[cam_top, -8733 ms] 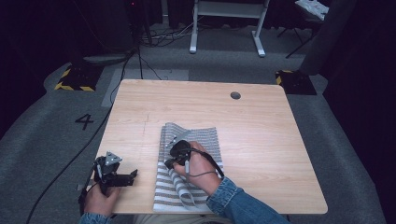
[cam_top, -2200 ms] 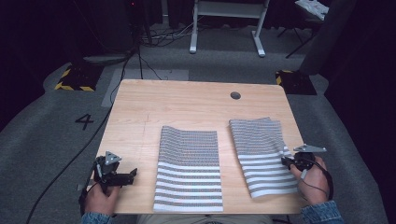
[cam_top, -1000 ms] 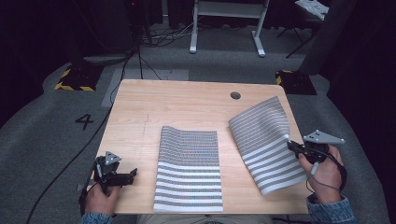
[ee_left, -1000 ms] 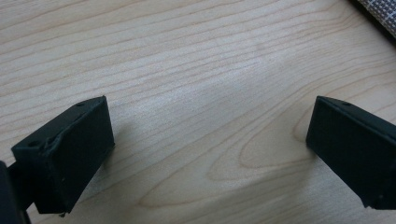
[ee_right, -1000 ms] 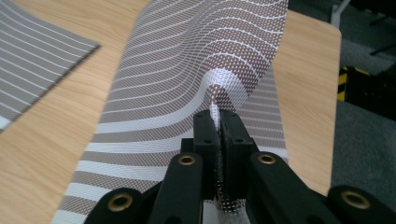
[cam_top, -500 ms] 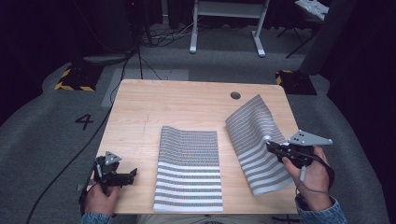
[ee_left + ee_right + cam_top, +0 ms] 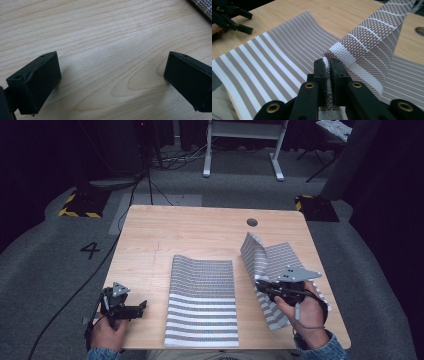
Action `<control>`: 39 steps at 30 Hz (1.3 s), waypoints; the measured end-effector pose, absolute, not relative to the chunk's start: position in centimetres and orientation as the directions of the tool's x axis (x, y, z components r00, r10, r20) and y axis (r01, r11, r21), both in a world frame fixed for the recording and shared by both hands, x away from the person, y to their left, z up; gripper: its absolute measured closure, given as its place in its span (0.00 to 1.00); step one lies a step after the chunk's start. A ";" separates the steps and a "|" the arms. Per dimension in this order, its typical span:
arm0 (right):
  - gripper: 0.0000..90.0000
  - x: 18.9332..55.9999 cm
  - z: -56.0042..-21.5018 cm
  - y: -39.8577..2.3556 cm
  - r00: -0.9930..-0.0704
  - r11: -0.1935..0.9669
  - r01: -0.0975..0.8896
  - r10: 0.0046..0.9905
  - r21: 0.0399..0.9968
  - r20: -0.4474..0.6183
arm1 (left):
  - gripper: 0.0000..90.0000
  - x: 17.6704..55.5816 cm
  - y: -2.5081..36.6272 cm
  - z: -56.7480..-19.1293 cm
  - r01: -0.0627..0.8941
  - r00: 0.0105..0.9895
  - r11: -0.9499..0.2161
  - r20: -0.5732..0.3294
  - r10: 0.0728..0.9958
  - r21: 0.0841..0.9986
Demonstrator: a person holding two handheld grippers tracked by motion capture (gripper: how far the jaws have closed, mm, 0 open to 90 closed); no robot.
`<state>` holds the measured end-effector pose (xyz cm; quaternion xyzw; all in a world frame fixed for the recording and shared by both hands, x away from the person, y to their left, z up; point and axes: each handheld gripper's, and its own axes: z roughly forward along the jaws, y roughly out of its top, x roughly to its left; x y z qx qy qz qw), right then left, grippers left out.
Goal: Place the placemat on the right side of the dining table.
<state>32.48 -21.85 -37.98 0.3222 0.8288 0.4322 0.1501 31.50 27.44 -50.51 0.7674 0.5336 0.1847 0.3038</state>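
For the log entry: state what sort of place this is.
Probably a lab or recording studio rather than a home: a bare wooden table on grey carpet with a number 4 marked on it, hazard-striped floor plates, and loose cables across the dark room behind.

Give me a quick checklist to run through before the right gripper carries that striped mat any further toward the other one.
1. Right gripper grip on the grey-and-white striped woven mat at the right: jaws shut on its edge. Ok.
2. Held mat free of snags: one part is lifted and curled over, the rest lies on the light wooden table. Ok.
3. Second grey-and-white striped woven mat flat at table centre, ready to receive: ok.
4. Path between the two mats: bare wood, nothing in the way. Ok.
5. Left gripper out of the way: open, over bare wood left of the centre mat. Ok.
6. Whether the held mat's corners will line up with the centre mat: cannot tell.
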 end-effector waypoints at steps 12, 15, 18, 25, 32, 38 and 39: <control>0.89 31.5 -40.1 -17.0 -0.823 0.457 0.377 0.564 0.806 0.065 | 0.01 31.2 27.8 -50.5 0.709 0.359 -0.244 -0.040 0.933 0.662; 0.83 31.2 -40.5 -16.0 -0.835 0.458 0.375 0.544 0.806 0.079 | 0.01 31.2 27.8 -50.5 0.709 0.357 -0.242 -0.041 0.933 0.662; 0.69 31.0 -40.9 -15.2 -0.845 0.458 0.375 0.527 0.806 0.093 | 0.01 31.2 27.8 -50.5 0.711 0.353 -0.240 -0.041 0.935 0.661; 0.53 30.4 -40.6 -15.6 -0.853 0.380 0.392 0.492 0.838 0.175 | 0.01 31.2 27.8 -50.5 0.712 0.350 -0.236 -0.042 0.936 0.661; 0.52 31.1 -39.9 -19.3 -0.790 0.346 0.397 0.600 0.850 0.125 | 0.00 31.1 27.7 -50.5 0.714 0.339 -0.230 -0.039 0.940 0.661; 0.49 31.7 -40.6 -24.5 -0.678 0.307 0.449 0.728 0.839 0.096 | 0.00 31.1 27.6 -50.5 0.716 0.333 -0.229 -0.035 0.942 0.659; 0.49 31.8 -40.9 -25.7 -0.649 0.297 0.469 0.754 0.832 0.097 | 0.00 31.1 27.6 -50.5 0.716 0.334 -0.228 -0.036 0.942 0.660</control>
